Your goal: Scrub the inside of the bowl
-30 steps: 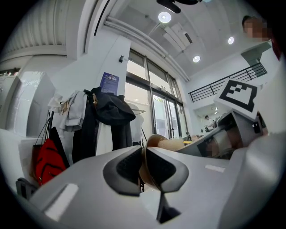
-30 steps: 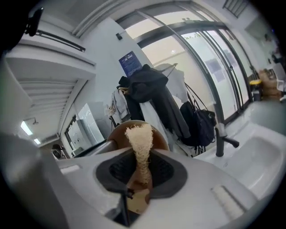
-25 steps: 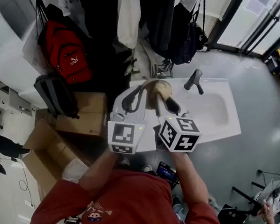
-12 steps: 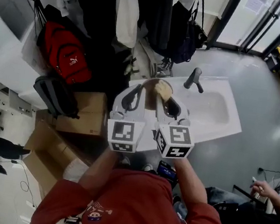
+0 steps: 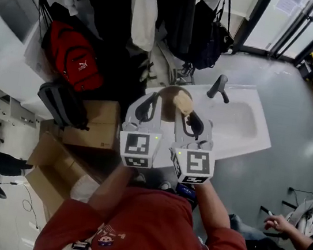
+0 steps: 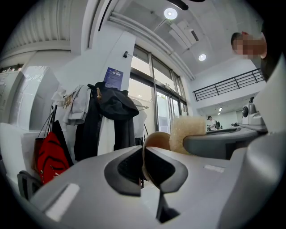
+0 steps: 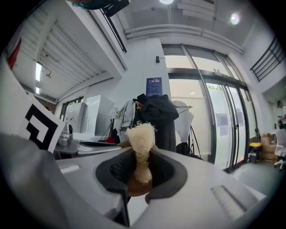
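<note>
The red shirt fills the bottom centre of my head view. Past the grippers, a white sink takes up the centre right, with its dark tap at the far edge and grey floor around it. Cardboard boxes lie at centre left and a red backpack at upper left. Dark coats hang along the top, and glass doors close off the upper right corner.

My left gripper has just been closing its jaws. They now stand narrow, pinched on the rim of the bowl, and in the left gripper view its thin edge runs between the pads. The bowl is held up on edge in the frame's centre, over the sink's left end. My right gripper is clamped on the sponge, which is squeezed to a waist between the pads. Its pale end sticks out at the bowl's right rim. I cannot tell whether it touches the inside.
</note>
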Demonstrator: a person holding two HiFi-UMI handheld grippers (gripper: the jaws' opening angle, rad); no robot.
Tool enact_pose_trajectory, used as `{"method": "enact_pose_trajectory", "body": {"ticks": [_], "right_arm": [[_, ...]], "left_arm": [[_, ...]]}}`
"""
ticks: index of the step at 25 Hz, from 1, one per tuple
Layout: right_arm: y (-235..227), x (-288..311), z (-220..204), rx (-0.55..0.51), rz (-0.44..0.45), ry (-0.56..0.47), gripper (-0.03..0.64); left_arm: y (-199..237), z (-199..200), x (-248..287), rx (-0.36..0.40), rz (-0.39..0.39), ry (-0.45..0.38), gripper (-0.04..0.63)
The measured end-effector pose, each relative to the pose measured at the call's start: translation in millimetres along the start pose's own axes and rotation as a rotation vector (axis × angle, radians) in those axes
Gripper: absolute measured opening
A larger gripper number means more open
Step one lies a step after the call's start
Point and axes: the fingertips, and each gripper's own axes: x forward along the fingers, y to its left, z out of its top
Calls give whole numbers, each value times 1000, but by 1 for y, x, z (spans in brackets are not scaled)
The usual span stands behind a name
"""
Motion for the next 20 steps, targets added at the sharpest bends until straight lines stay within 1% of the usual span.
{"method": "enact_pose_trajectory", "body": {"ticks": [8, 20], "right_arm": [[-4, -16, 14, 0, -34, -110, 77], [-14, -25, 3, 21, -70, -108, 77]], "left_arm": [[7, -22, 4, -22, 12, 50, 23], [17, -87, 9, -68, 42, 190, 23]]}}
